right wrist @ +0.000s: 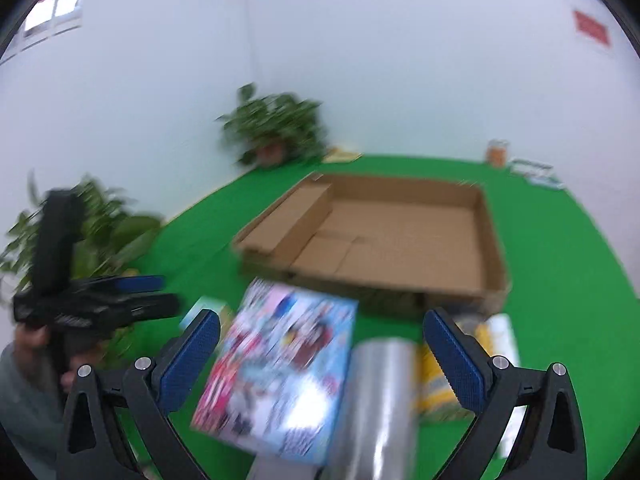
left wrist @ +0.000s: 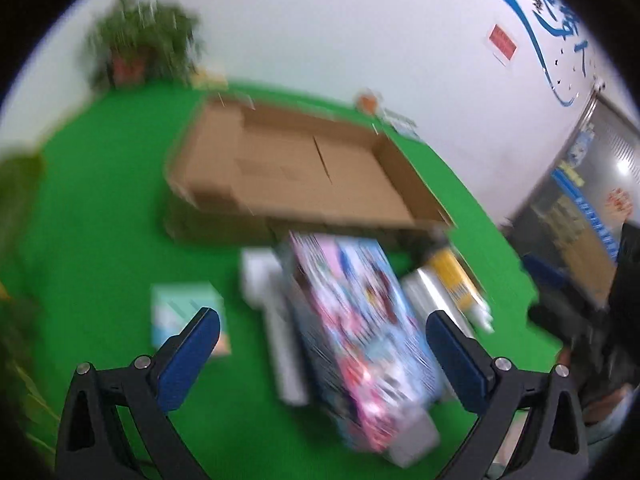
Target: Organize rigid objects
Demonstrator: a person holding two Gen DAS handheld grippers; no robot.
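A shallow open cardboard box (left wrist: 288, 168) (right wrist: 400, 240) lies empty on the green table. In front of it lies a colourful printed box (left wrist: 360, 340) (right wrist: 280, 368), with a silver cylinder (left wrist: 432, 300) (right wrist: 380, 408), a yellow package (left wrist: 456, 280) (right wrist: 432, 380), a white oblong item (left wrist: 276, 320) and a small teal box (left wrist: 180, 312) (right wrist: 200, 308) around it. My left gripper (left wrist: 320, 328) hangs open above the colourful box, touching nothing; it also shows in the right wrist view as the left gripper (right wrist: 100, 300), held by a hand. My right gripper (right wrist: 320, 332) is open over the same pile, holding nothing.
Potted plants (left wrist: 140, 44) (right wrist: 276, 132) stand at the table's far corner and another plant (right wrist: 92, 236) at the left edge. Small items (left wrist: 368, 100) (right wrist: 532, 172) sit along the back by the white wall. A person's dark sleeve (left wrist: 616, 320) is at the right.
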